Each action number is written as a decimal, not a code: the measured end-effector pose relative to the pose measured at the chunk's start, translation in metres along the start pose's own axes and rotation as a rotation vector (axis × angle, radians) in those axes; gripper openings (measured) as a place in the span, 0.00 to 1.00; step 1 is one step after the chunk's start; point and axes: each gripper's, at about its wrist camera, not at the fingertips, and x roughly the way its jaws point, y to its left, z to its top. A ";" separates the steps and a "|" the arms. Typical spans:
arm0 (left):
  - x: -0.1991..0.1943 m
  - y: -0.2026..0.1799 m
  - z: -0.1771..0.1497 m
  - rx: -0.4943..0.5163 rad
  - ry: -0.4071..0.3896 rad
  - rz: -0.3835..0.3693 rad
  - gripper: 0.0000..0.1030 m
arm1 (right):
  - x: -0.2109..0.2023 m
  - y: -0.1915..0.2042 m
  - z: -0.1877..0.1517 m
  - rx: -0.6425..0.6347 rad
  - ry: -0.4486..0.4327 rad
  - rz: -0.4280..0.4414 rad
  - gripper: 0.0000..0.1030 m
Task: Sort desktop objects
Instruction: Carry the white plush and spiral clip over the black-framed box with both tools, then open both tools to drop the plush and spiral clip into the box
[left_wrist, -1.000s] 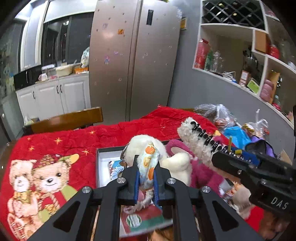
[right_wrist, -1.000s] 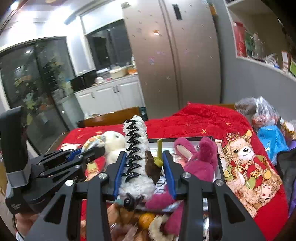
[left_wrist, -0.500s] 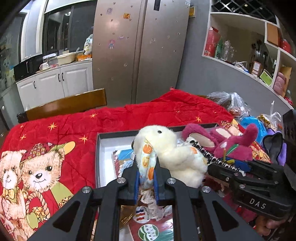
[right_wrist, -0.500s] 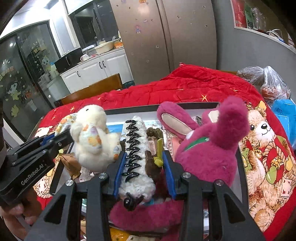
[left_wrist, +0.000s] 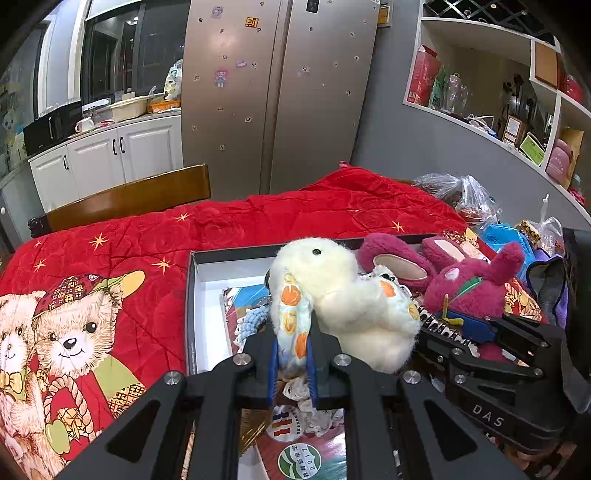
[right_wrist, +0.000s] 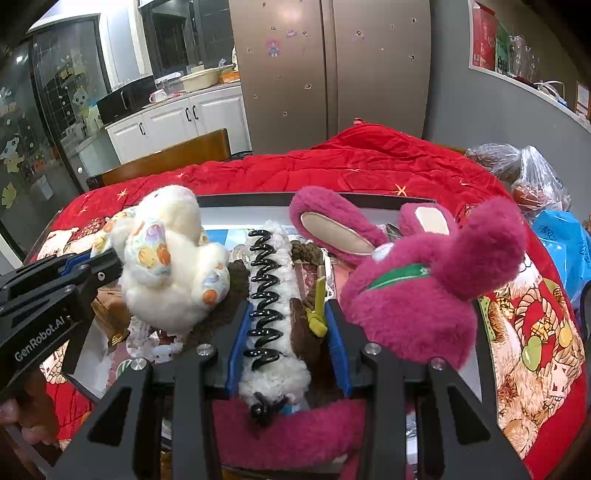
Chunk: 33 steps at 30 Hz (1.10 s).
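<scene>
- My left gripper (left_wrist: 291, 363) is pinching a printed ear or limb of the cream plush (left_wrist: 343, 299); I can't tell which. The plush hangs over the tray (left_wrist: 192, 302), toward its left side.
- My right gripper (right_wrist: 286, 343) is clamped on a fuzzy white toy (right_wrist: 275, 295) with a black spiral down its back; a brown piece and a yellow clip sit between the same pads.
- The white toy lies lengthwise over the tray's middle, just beside the pink plush (right_wrist: 417, 284), which fills the right half, its ears toward the far edge.
- The tray rests on the surface, which is covered by a red quilt (left_wrist: 258, 218), near its front edge; papers and small clutter line the tray floor.
- I judge the step to be placing: both items sit low over the tray, ready to be set in.
- Next calls for finding a free spot for each. The tray is crowded, so the cream plush should go down at the left, clear of the white toy, before I spread the jaws.
- Both grippers tilt downward over the tray, side by side, with the left one visible at the right camera's left edge.
- A hand (right_wrist: 26, 410) shows under the left gripper's handle.
</scene>
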 end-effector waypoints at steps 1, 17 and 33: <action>0.000 0.000 0.000 -0.001 0.000 -0.002 0.12 | 0.000 0.000 0.000 -0.003 -0.001 -0.003 0.39; -0.019 0.001 0.007 -0.022 -0.098 0.085 0.79 | -0.008 0.010 0.004 -0.042 -0.024 -0.006 0.93; -0.041 0.014 0.014 -0.054 -0.157 0.081 0.82 | -0.045 0.013 0.016 -0.035 -0.107 -0.040 1.00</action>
